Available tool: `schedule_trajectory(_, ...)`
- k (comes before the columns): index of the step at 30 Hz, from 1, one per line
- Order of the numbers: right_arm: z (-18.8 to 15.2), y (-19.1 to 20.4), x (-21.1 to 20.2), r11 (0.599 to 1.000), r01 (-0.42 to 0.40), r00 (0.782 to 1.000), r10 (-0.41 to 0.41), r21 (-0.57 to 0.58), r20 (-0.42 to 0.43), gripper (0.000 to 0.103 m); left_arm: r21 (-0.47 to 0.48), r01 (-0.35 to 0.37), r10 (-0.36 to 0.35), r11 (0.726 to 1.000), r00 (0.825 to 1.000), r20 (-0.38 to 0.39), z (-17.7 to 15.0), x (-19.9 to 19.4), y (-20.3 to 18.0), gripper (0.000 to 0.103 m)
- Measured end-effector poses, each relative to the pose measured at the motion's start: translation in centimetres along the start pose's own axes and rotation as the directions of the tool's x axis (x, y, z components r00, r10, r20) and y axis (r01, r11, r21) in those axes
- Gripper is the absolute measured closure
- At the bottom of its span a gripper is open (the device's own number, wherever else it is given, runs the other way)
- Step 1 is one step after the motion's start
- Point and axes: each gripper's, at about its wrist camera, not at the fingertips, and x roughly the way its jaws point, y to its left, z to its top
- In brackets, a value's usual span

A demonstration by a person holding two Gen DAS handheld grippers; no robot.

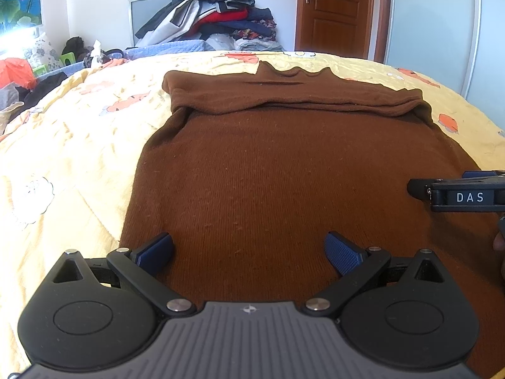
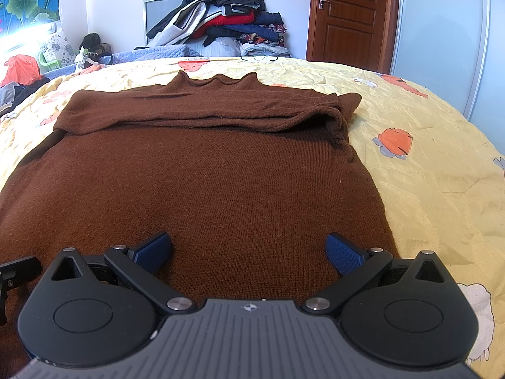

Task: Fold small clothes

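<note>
1. Left gripper [image 1: 249, 254]: jaws spread wide, blue pads [image 1: 156, 251] empty, hovering low over the near part of the brown sweater [image 1: 284, 170], toward its left side; readied, it seems, to take the hem there rather than to press anything flat

2. Right gripper [image 2: 249, 254]: likewise spread, nothing pinched, poised over the same near part toward the right edge; seen from the left wrist view as a black body at the frame's right, marked DAS, level with the other tool and well apart from it

3. Placed as a pair, one toward each near corner, probably so that the hem lifts evenly and travels away as one straight edge; the hem itself hidden under the tool bodies, so contact with the cloth not possible to judge

4. Brown sweater: spread flat on the yellow quilt [image 2: 426, 173], collar at the far end, sleeves [image 2: 205, 117] laid crosswise over the chest in a stacked band, likely to keep them inside the coming fold

5. Judged stage: sleeves in, body fold not yet made; soft knit liable to sag or skew if one corner rises ahead of the other

6. Beyond the bed: heap of clothes [image 1: 217, 9] against the wall, wooden door [image 2: 350, 12] to the right, neither involved
</note>
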Motion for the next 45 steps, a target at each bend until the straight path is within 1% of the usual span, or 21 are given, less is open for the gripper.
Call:
schedule_trajectory(6, -0.8, -0.1, -1.5, 1.0, -0.006, 1.0, 0.006, -0.003, -0.019, 0.0, 0.009, 0.022, -0.022, 1.0, 0.999, -0.025, -0.1, -0.8, 0.2, 0.0)
schedule_trajectory(10, -3.1, -0.7, -5.2, 0.99, -0.114, 0.992, 0.109, -0.088, -0.055, 0.0, 0.004, 0.073, -0.073, 0.997, 0.996, -0.048, -0.5, -2.5, 1.6, 0.0)
schedule_trajectory(12, -4.1, -2.0, -7.4, 0.981, -0.172, 0.984, 0.166, -0.093, -0.067, 0.0, -0.039, 0.094, -0.096, 0.995, 0.994, -0.055, -0.7, -3.5, 3.2, 0.0)
schedule_trajectory(16, -4.0, -7.4, -10.8, 0.978, -0.195, 0.98, 0.197, 0.068, -0.024, 0.0, -0.212, 0.118, -0.138, 0.97, 0.987, -0.079, -1.1, -4.3, 7.7, 0.0)
schedule_trajectory(18, -3.4, -10.4, -10.9, 0.967, -0.177, 0.983, 0.184, 0.185, -0.017, 0.0, -0.302, 0.163, -0.195, 0.939, 0.978, -0.078, -1.3, -4.0, 9.7, 0.0)
schedule_trajectory(20, -3.2, -12.7, -9.8, 0.942, -0.159, 0.979, 0.189, 0.297, -0.075, 0.0, -0.376, 0.219, -0.26, 0.9, 0.964, -0.061, -1.3, -3.9, 10.9, 0.0)
schedule_trajectory(21, -3.1, -13.5, -8.9, 0.926, -0.163, 0.967, 0.219, 0.341, -0.132, 0.0, -0.413, 0.266, -0.315, 0.871, 0.948, -0.054, -1.3, -3.9, 11.4, 0.0)
schedule_trajectory(22, -3.0, -13.7, -8.7, 0.921, -0.187, 0.96, 0.245, 0.342, -0.134, 0.0, -0.456, 0.335, -0.399, 0.825, 0.916, -0.049, -1.4, -3.6, 11.8, 0.0)
schedule_trajectory(24, -2.7, -13.5, -8.4, 0.907, -0.258, 0.934, 0.323, 0.334, -0.155, 0.0, -0.556, 0.464, -0.577, 0.69, 0.816, -0.036, -1.9, -2.7, 12.3, 0.0)
schedule_trajectory(25, -2.5, -13.4, -8.1, 0.891, -0.297, 0.913, 0.371, 0.344, -0.172, 0.0, -0.587, 0.492, -0.622, 0.643, 0.783, -0.026, -2.3, -2.4, 12.3, 0.0)
schedule_trajectory(27, -2.4, -13.2, -7.8, 0.836, -0.387, 0.854, 0.484, 0.389, -0.191, 0.0, -0.609, 0.513, -0.658, 0.606, 0.753, -0.02, -2.7, -2.2, 12.5, 0.001)
schedule_trajectory(29, -2.6, -13.0, -7.8, 0.785, -0.449, 0.798, 0.567, 0.427, -0.204, 0.007, -0.63, 0.521, -0.685, 0.576, 0.728, -0.025, -3.0, -2.1, 12.8, 0.001)
schedule_trajectory(31, -2.7, -12.9, -7.7, 0.755, -0.475, 0.762, 0.61, 0.452, -0.219, 0.027, -0.646, 0.525, -0.708, 0.554, 0.705, -0.035, -3.2, -2.1, 13.1, 0.001)
schedule_trajectory(32, -2.8, -13.0, -7.6, 0.741, -0.478, 0.747, 0.625, 0.472, -0.225, 0.036, -0.645, 0.526, -0.714, 0.554, 0.699, -0.043, -3.3, -2.2, 13.1, 0.006)
schedule_trajectory(33, -2.9, -13.2, -7.4, 0.73, -0.476, 0.733, 0.637, 0.491, -0.236, 0.053, -0.641, 0.524, -0.716, 0.561, 0.696, -0.058, -3.1, -2.2, 13.1, 0.009)
schedule_trajectory(34, -3.1, -13.2, -7.3, 0.729, -0.469, 0.729, 0.638, 0.498, -0.248, 0.064, -0.633, 0.521, -0.714, 0.573, 0.696, -0.074, -3.2, -2.2, 13.1, 0.019)
schedule_trajectory(35, -3.3, -13.3, -7.3, 0.728, -0.467, 0.728, 0.639, 0.502, -0.248, 0.068, -0.624, 0.514, -0.708, 0.588, 0.701, -0.09, -3.2, -2.2, 13.1, 0.035)
schedule_trajectory(37, -3.5, -13.4, -7.3, 0.722, -0.462, 0.723, 0.643, 0.515, -0.254, 0.077, -0.616, 0.488, -0.689, 0.618, 0.714, -0.125, -3.1, -2.0, 13.2, 0.056)
schedule_trajectory(38, -3.6, -13.5, -7.2, 0.722, -0.458, 0.723, 0.642, 0.518, -0.256, 0.079, -0.617, 0.48, -0.685, 0.623, 0.715, -0.136, -3.0, -1.9, 13.1, 0.06)
schedule_trajectory(41, -3.6, -13.7, -7.0, 0.728, -0.441, 0.725, 0.634, 0.525, -0.27, 0.086, -0.621, 0.477, -0.688, 0.623, 0.711, -0.145, -3.1, -1.7, 13.4, 0.06)
schedule_trajectory(45, -3.7, -14.7, -6.9, 0.704, -0.429, 0.729, 0.64, 0.565, -0.244, 0.072, -0.598, 0.48, -0.685, 0.642, 0.71, -0.165, -2.8, -1.7, 13.2, 0.06)
